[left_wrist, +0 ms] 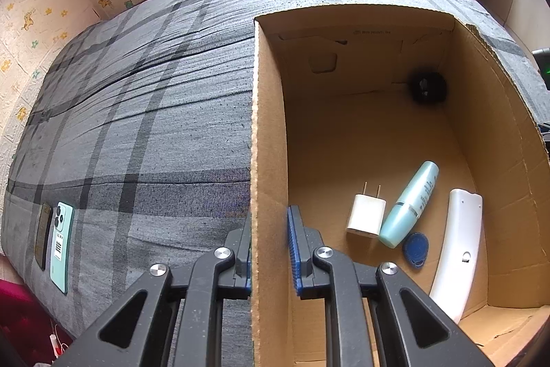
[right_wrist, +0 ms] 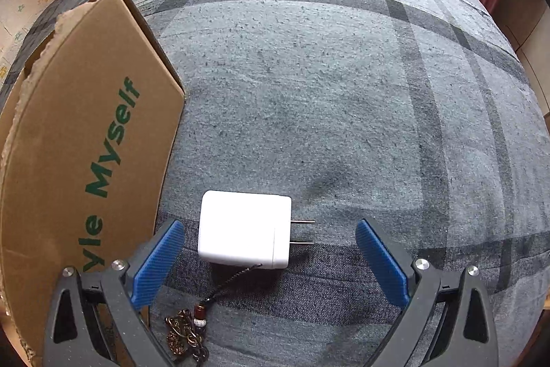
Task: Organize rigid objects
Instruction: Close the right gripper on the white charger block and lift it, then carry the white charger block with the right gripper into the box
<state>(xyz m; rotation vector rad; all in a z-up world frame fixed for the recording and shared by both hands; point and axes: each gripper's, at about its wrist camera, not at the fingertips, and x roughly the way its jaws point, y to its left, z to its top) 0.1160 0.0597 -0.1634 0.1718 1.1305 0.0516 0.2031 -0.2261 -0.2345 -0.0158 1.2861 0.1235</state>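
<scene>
My left gripper (left_wrist: 270, 246) is shut on the left wall of a cardboard box (left_wrist: 266, 133), one finger outside and one inside. In the box lie a small white plug (left_wrist: 366, 215), a teal tube (left_wrist: 410, 203), a blue key fob (left_wrist: 416, 248), a white remote (left_wrist: 455, 255) and a black round object (left_wrist: 428, 87). In the right wrist view my right gripper (right_wrist: 266, 258) is open around a larger white charger (right_wrist: 244, 227) lying on the grey plaid bed, prongs pointing right. The box's outer wall (right_wrist: 86, 143) stands to its left.
Two phones, one dark (left_wrist: 43, 236) and one mint green (left_wrist: 62, 245), lie at the bed's left edge. A brass keychain with a cord (right_wrist: 185, 332) lies in front of the charger. The grey plaid bedsheet (right_wrist: 343, 92) stretches ahead, with a wall behind.
</scene>
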